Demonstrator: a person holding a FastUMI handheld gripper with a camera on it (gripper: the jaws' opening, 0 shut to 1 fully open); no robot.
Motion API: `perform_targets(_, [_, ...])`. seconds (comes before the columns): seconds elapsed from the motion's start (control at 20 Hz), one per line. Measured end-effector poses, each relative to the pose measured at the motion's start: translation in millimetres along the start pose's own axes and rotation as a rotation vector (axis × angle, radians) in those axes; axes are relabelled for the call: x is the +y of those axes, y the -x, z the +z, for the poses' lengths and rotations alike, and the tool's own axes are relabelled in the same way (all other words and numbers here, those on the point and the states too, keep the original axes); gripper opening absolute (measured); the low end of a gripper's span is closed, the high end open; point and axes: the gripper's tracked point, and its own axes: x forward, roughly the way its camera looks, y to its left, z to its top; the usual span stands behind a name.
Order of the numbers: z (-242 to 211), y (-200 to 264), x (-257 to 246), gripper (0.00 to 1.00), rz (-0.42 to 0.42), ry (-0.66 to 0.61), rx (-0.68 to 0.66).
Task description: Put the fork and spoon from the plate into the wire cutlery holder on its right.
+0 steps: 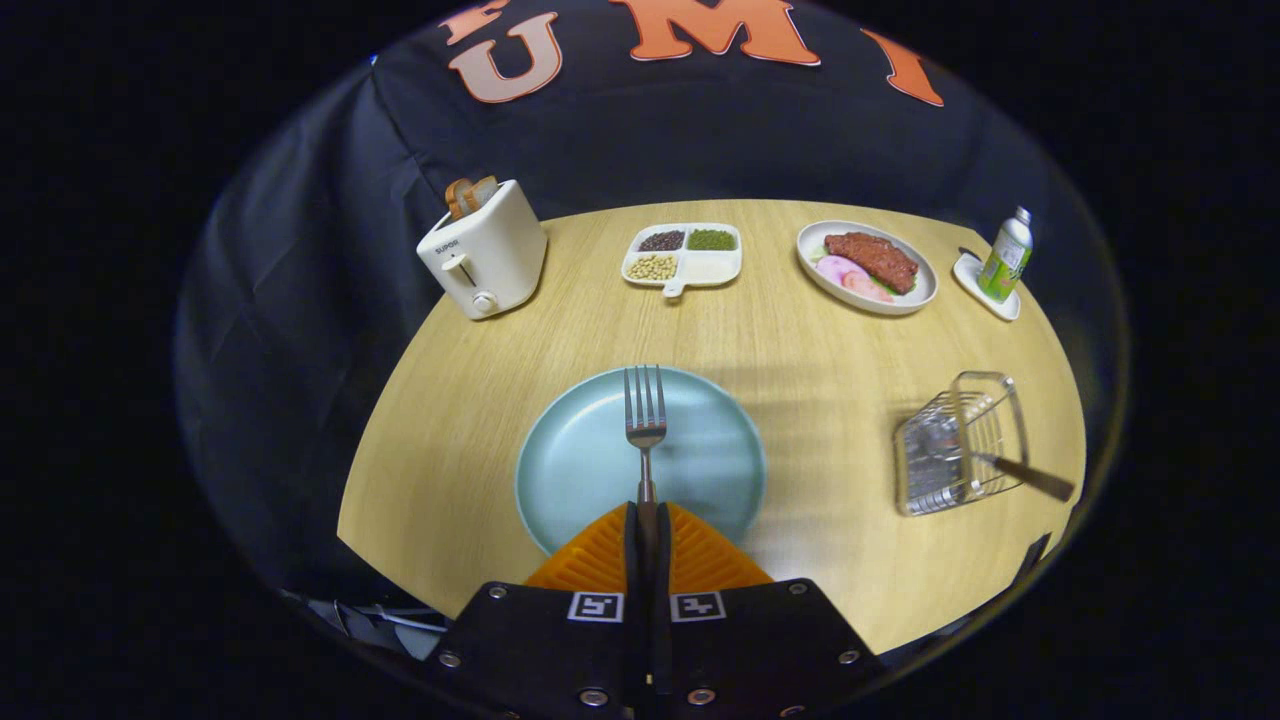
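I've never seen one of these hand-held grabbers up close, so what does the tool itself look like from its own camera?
The gripper has two ribbed, wedge-shaped fingers that taper to a point. They sit on a flat black body fastened with silver screws. Two small square black-and-white markers sit on top, one behind each finger.

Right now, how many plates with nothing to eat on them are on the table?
1. The blue plate lies just ahead of the fingers, under the fork that the gripper is shut on. The white plate beyond holds food.
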Motion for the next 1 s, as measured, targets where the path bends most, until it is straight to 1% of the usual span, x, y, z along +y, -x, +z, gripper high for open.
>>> perform_targets(0.15, [10.7,34.0,-39.2,0.03,-0.021,0.011,0.034])
perform_targets(0.4, [14.2,78.7,-101.5,0.03,-0.062,0.087,0.146])
perform_targets(0.55, [13.7,90.6,-129.7,0.03,-0.082,0.119,0.217])
perform_targets(0.65, [11.0,94.6,-141.3,0.03,-0.068,0.099,0.271])
perform_targets(0.75, [8.9,94.4,-157.5,0.03,-0.075,0.089,0.324])
perform_targets(0.85, [6.2,94.0,-176.8,0.03,-0.096,0.106,0.377])
perform_targets(1.0, [1.7,88.4,-192.2,0.03,-0.113,0.114,0.458])
